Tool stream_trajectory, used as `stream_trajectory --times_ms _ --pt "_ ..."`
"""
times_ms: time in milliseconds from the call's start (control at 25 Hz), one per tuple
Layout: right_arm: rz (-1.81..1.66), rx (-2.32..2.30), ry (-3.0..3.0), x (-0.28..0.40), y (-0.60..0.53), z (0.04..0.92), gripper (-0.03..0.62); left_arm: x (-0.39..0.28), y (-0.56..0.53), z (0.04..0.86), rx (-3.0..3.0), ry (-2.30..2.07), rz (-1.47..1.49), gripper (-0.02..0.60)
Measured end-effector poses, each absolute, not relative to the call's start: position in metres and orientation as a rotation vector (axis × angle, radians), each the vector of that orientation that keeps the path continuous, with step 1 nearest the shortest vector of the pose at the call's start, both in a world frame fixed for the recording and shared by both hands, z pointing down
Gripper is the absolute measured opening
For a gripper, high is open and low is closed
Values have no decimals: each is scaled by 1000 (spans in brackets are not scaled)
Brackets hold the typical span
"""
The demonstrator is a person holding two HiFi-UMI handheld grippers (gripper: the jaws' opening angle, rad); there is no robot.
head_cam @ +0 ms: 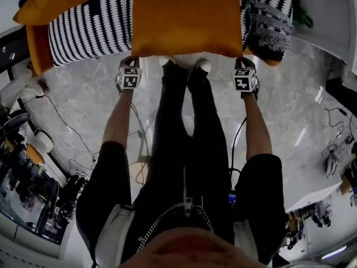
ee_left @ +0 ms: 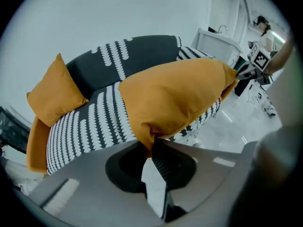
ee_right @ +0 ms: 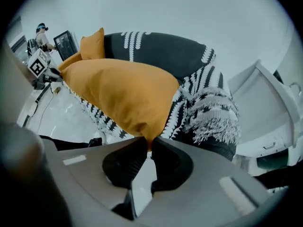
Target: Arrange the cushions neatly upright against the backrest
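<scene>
A large orange cushion (head_cam: 187, 22) hangs lifted over the front of the black-and-white patterned sofa (head_cam: 89, 29). My left gripper (head_cam: 132, 66) is shut on its near left corner, and my right gripper (head_cam: 244, 66) is shut on its near right corner. In the left gripper view the cushion (ee_left: 175, 96) bulges away from the pinched corner at my left gripper (ee_left: 147, 148). The right gripper view has the cushion (ee_right: 118, 91) pinched the same way in my right gripper (ee_right: 150, 145). A second orange cushion (head_cam: 53, 1) leans at the sofa's left end, upright against the backrest (ee_left: 54, 91).
A fringed striped throw (head_cam: 268, 24) drapes over the sofa's right end. An orange side panel (head_cam: 38, 49) borders the sofa's left. Cables (head_cam: 61, 119) trail over the marble floor, and cluttered equipment (head_cam: 25, 166) stands at the left. The person's legs and shoes (head_cam: 184, 66) stand against the sofa front.
</scene>
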State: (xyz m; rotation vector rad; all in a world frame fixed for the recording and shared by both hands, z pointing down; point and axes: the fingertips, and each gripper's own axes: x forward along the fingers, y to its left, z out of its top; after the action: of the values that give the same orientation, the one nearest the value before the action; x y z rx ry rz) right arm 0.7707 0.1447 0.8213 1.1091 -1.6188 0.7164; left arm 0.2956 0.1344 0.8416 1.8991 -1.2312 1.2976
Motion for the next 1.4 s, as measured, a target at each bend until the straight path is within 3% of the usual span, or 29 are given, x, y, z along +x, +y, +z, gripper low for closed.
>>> stream_trajectory --times_ms 600,1400 --pt "685 1125 -1722 778 -20 690 32 313 -36 693 1952 -1348 966 35" --pt "802 1281 -1671 769 -273 639 34 311 -290 651 2098 -1120 886 35"
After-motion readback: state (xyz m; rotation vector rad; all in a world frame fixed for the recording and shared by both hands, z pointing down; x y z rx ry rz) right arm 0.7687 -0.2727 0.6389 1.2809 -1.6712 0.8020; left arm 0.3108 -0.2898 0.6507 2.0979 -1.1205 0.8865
